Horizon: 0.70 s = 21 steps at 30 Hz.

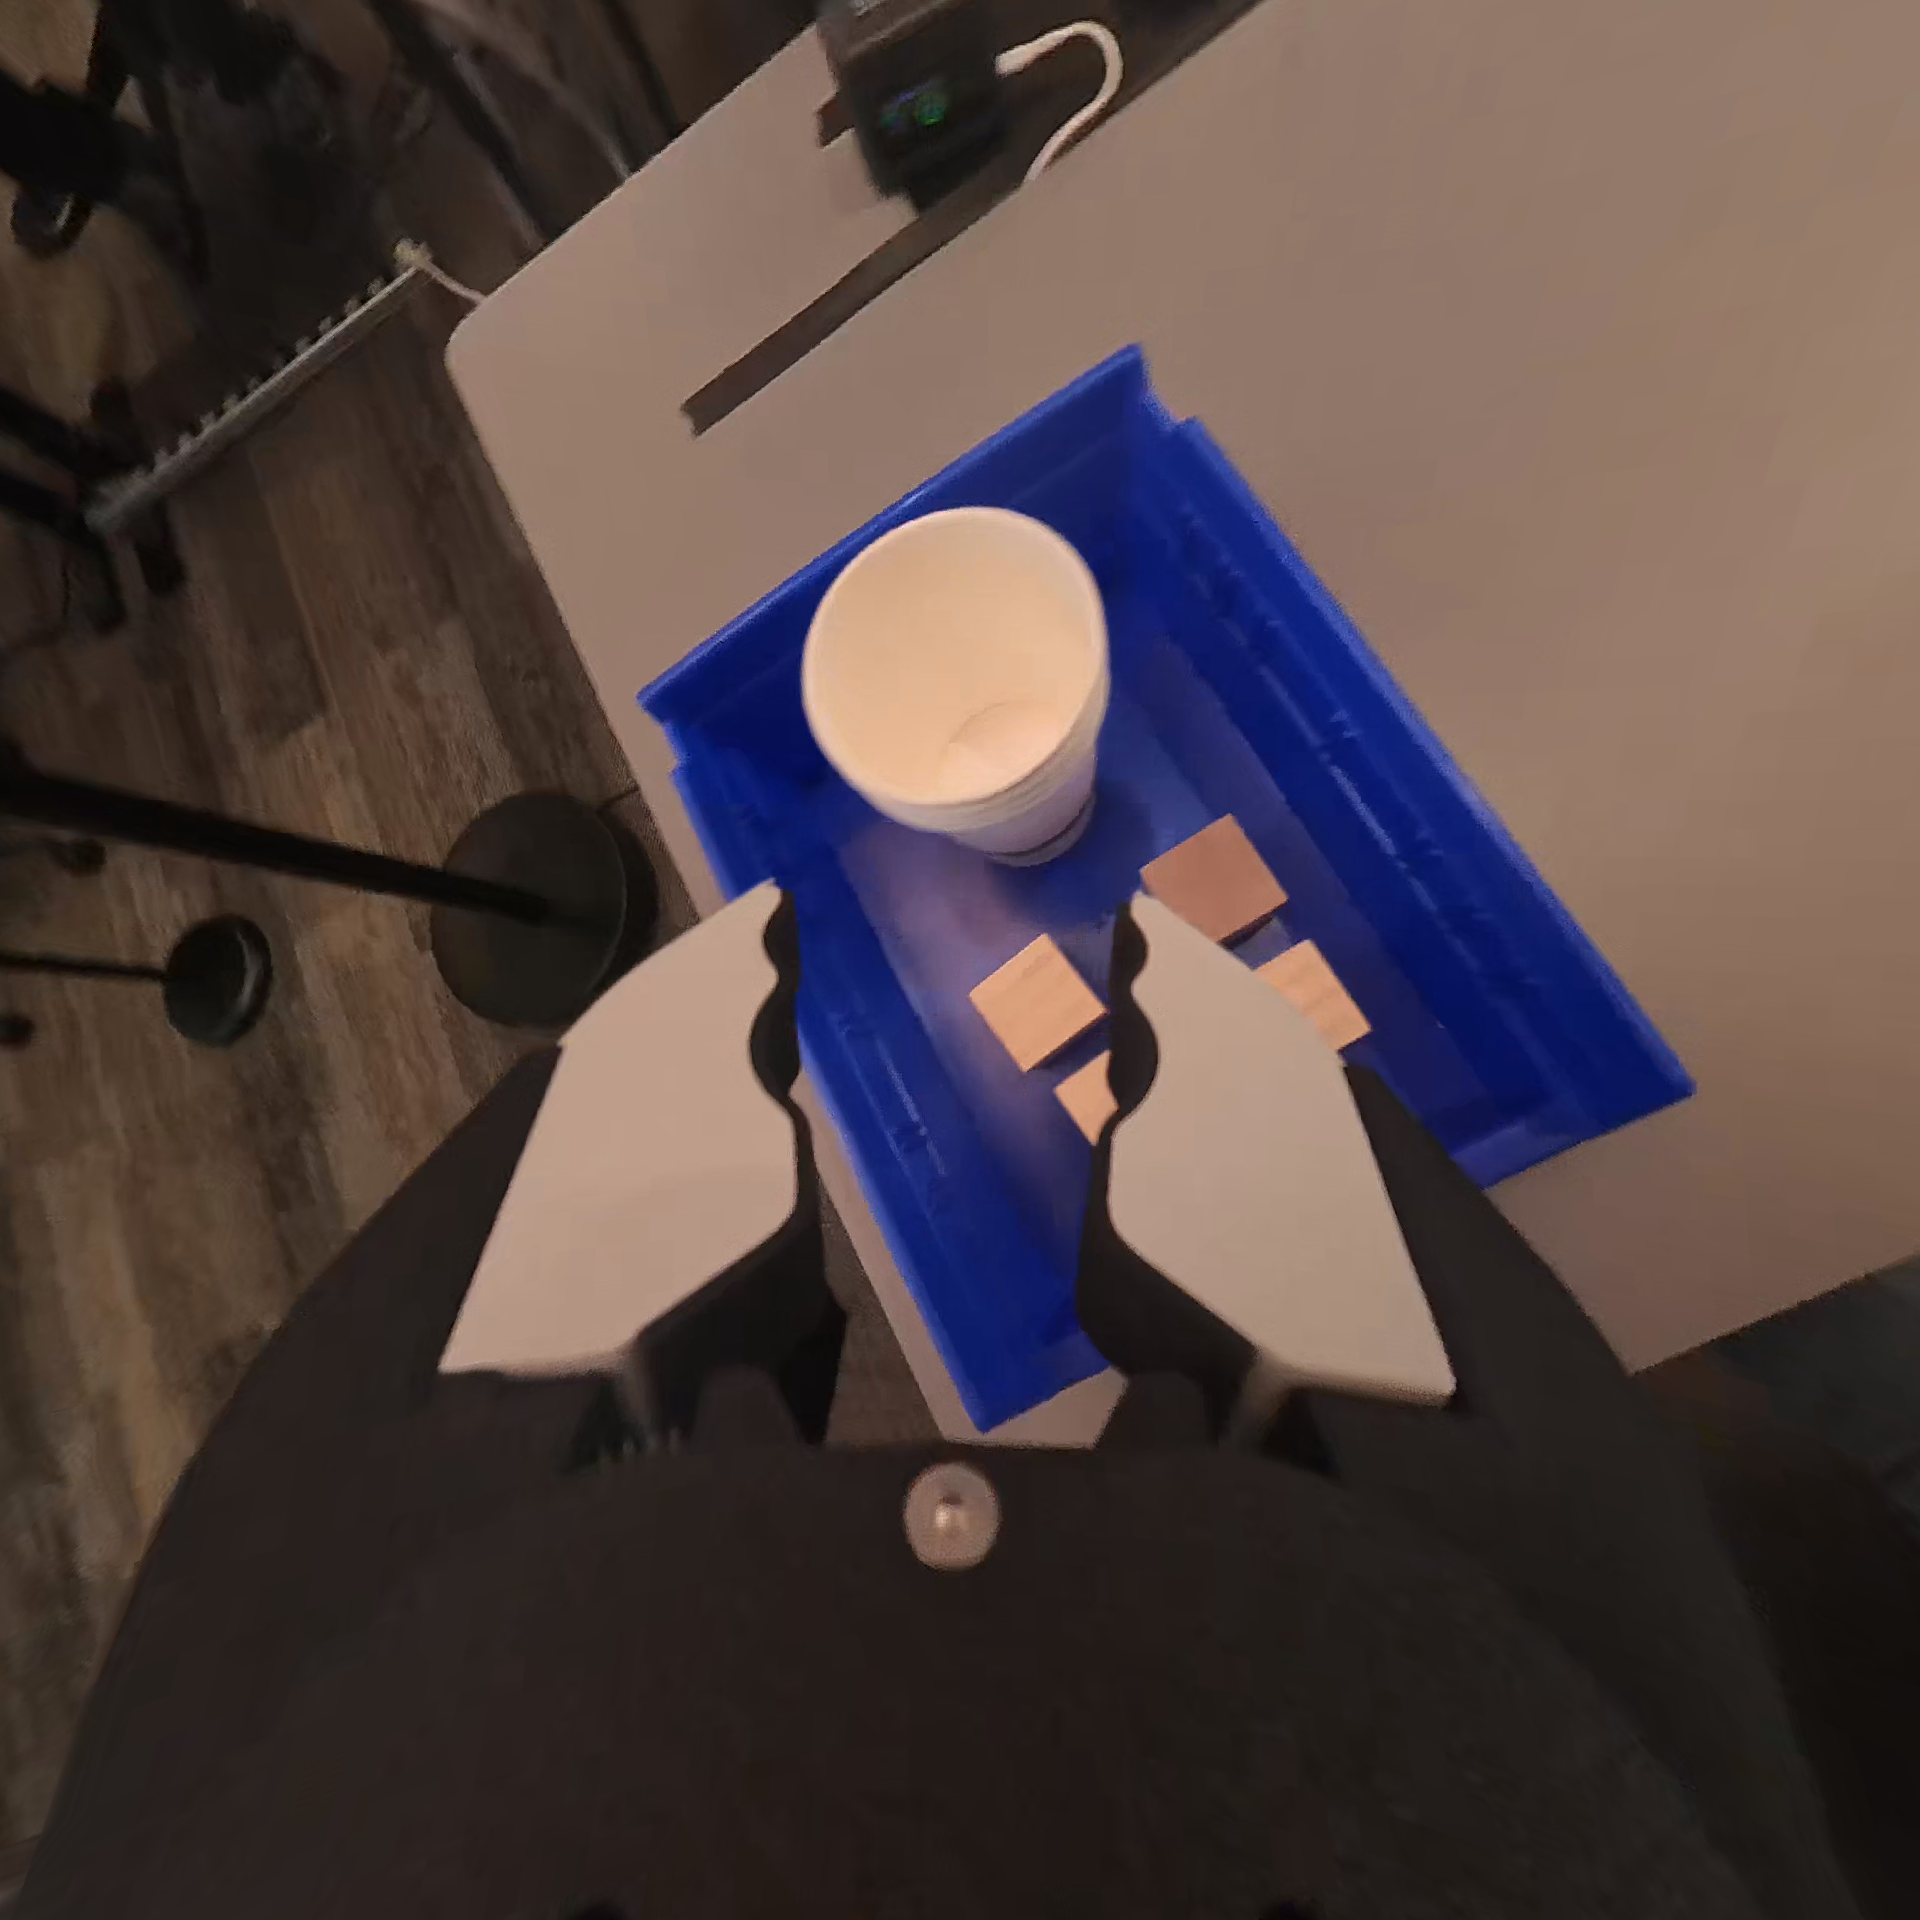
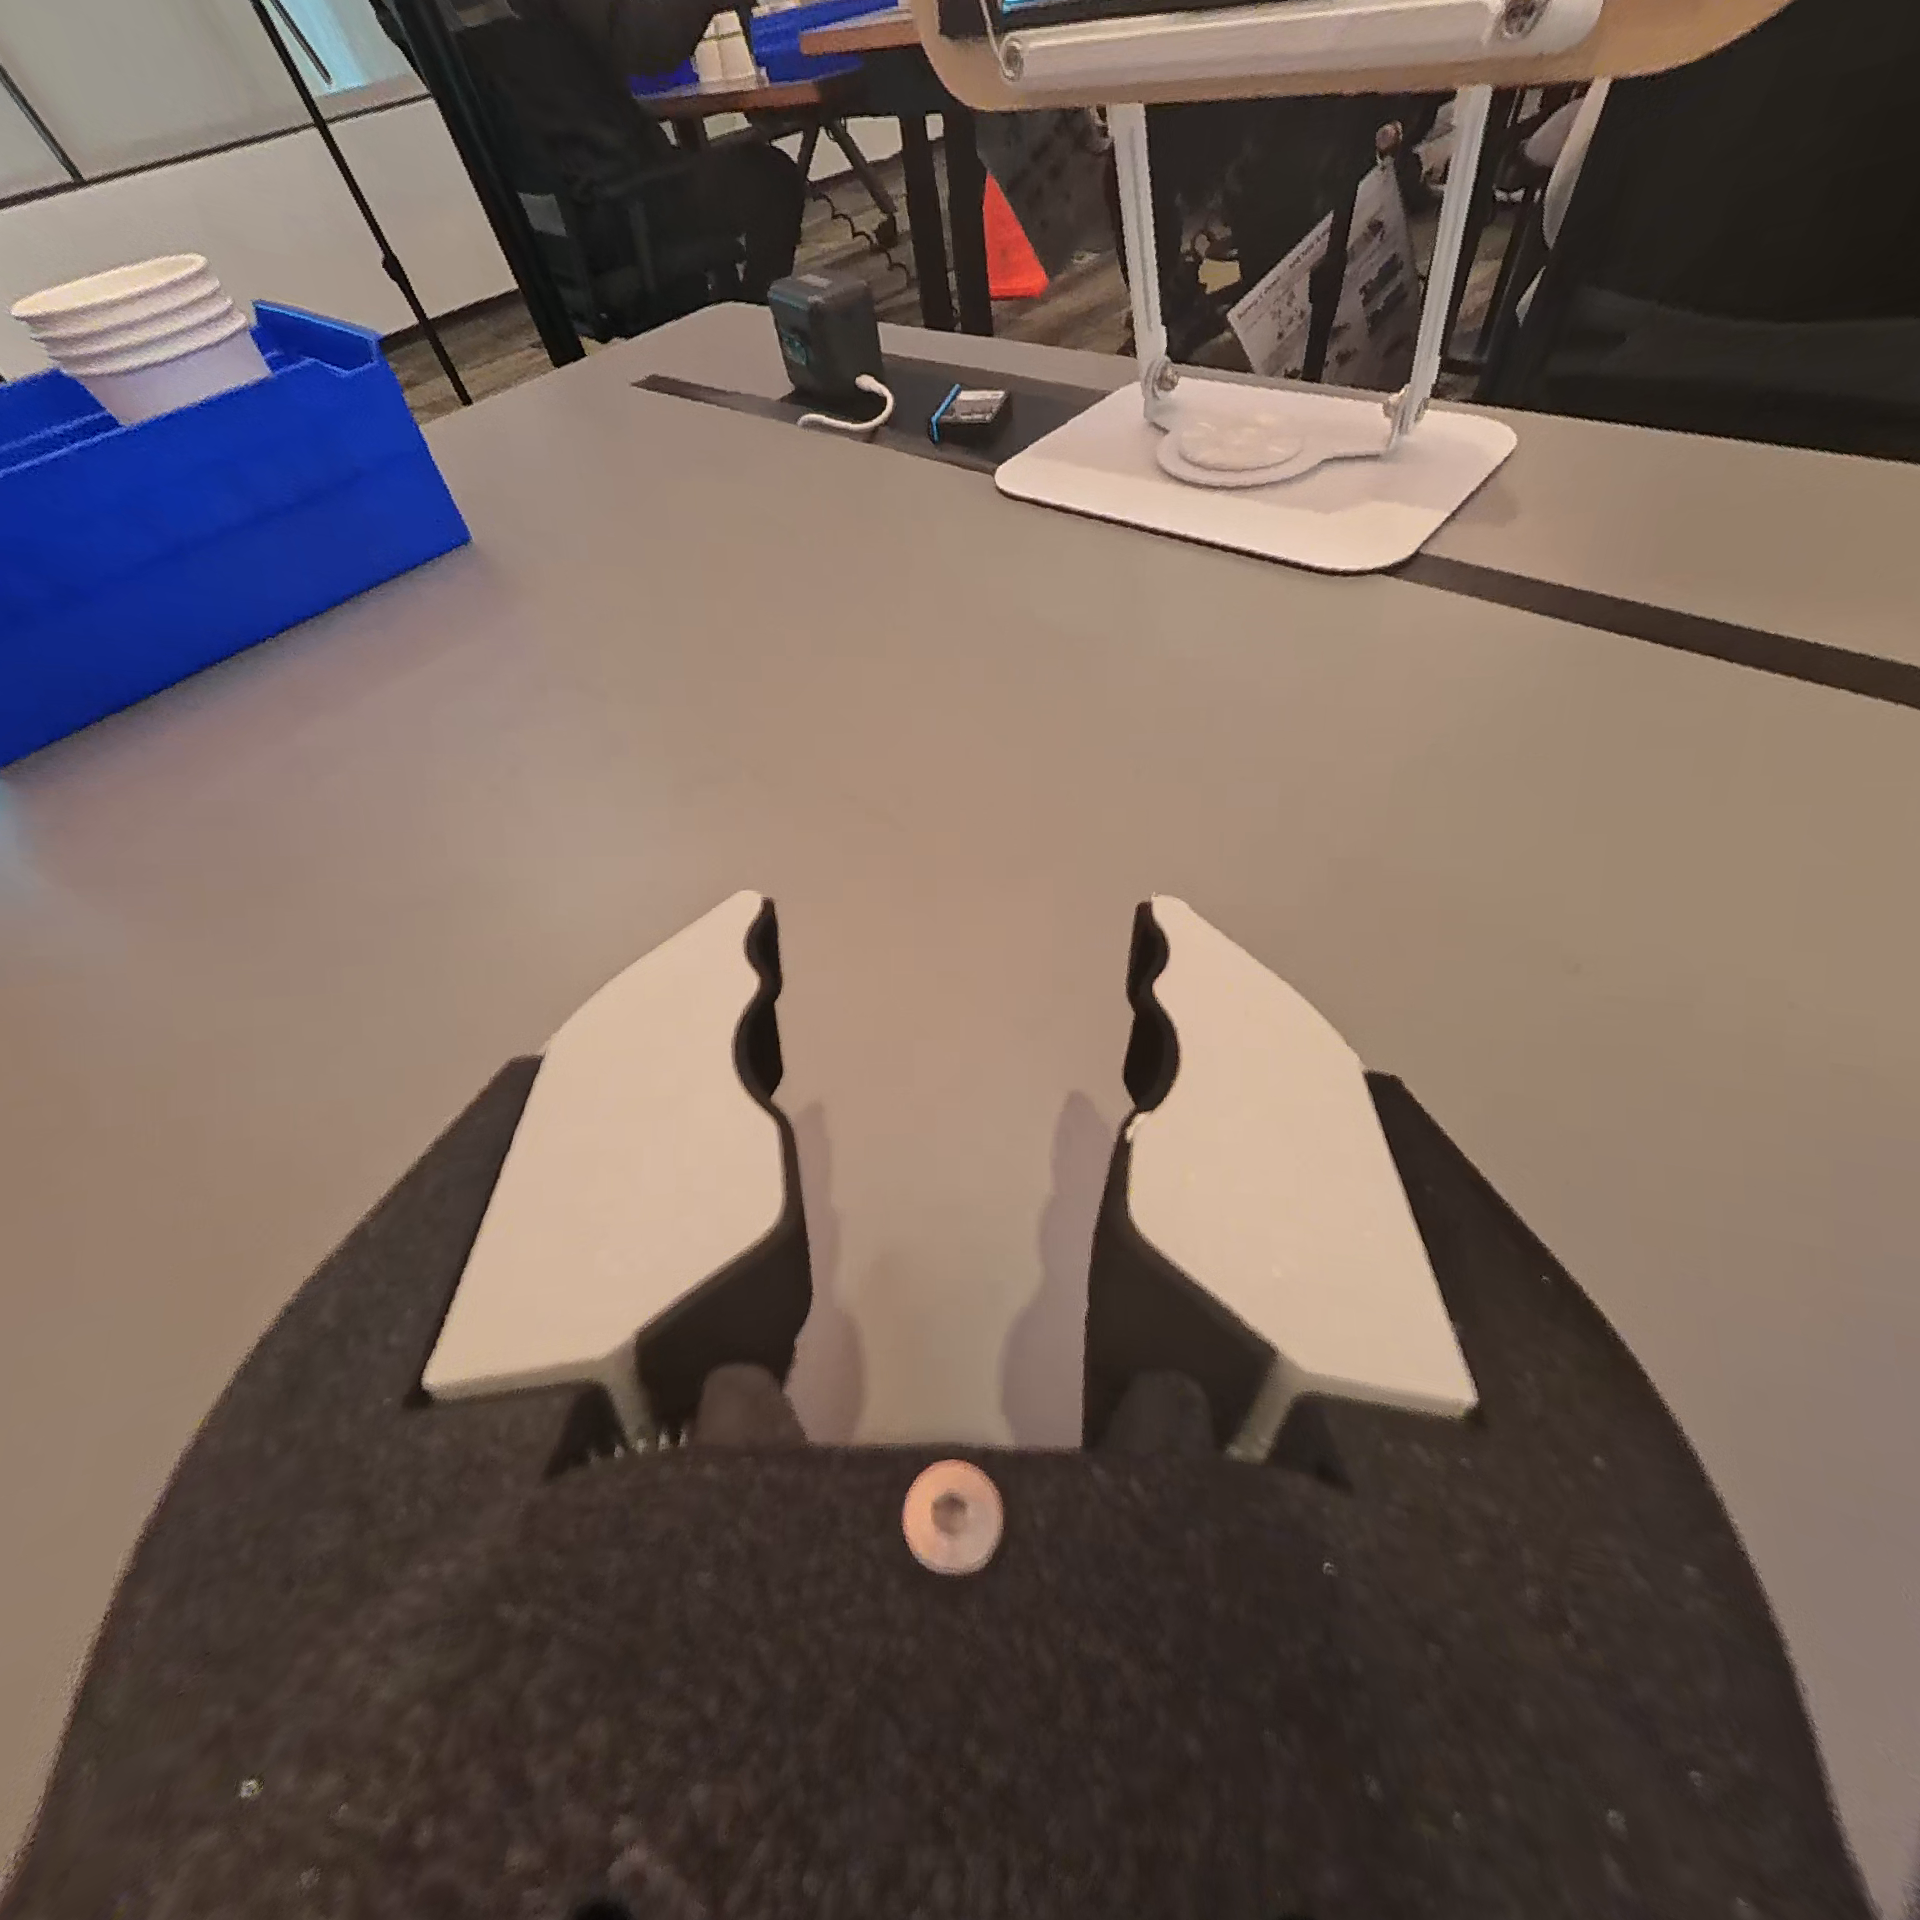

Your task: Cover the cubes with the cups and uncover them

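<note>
This is looking like an office or lab workroom: grey tables (image 2: 1039,727) are standing on wood-look flooring (image 1: 312,623), with dark-framed desks (image 2: 790,94) and someone sitting at one farther back (only partly in view). A white tablet stand (image 2: 1262,457) is resting on the near table beside a small black charger (image 2: 826,338) with its white cable (image 2: 852,410), and black tripod legs (image 1: 260,842) are crossing the floor.
</note>
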Motion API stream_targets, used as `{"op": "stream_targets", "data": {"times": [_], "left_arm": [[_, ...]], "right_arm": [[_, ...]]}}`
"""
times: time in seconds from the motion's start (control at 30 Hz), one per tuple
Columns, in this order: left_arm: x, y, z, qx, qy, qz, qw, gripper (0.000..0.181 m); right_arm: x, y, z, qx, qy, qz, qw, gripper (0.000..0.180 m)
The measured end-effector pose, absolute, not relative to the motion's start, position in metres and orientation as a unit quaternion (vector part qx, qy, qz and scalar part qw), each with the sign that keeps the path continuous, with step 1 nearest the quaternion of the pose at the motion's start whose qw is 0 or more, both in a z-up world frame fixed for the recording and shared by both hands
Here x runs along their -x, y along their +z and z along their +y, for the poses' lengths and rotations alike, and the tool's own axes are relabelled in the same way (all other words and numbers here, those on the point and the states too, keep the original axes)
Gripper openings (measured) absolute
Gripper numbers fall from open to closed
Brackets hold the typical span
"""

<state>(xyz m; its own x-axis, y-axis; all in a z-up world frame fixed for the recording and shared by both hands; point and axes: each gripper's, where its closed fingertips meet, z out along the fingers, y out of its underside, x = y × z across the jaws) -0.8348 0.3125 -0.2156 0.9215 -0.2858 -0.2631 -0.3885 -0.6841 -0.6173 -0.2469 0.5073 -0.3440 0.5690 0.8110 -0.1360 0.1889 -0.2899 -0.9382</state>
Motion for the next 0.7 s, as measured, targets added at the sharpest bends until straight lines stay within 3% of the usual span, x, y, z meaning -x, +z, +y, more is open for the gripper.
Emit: {"op": "stream_targets", "data": {"times": [0.47,0.7], "left_arm": [[0.790,-0.269,0.301,0.919,0.083,0.285,0.259,0.048],[0.824,-0.318,0.263,0.963,0.140,0.147,0.179,0.054]], "right_arm": [[0.249,-0.345,0.505,0.737,0.315,-0.349,0.486,0.065],[0.252,-0.347,0.503,0.739,0.310,-0.356,0.481,0.065]]}}
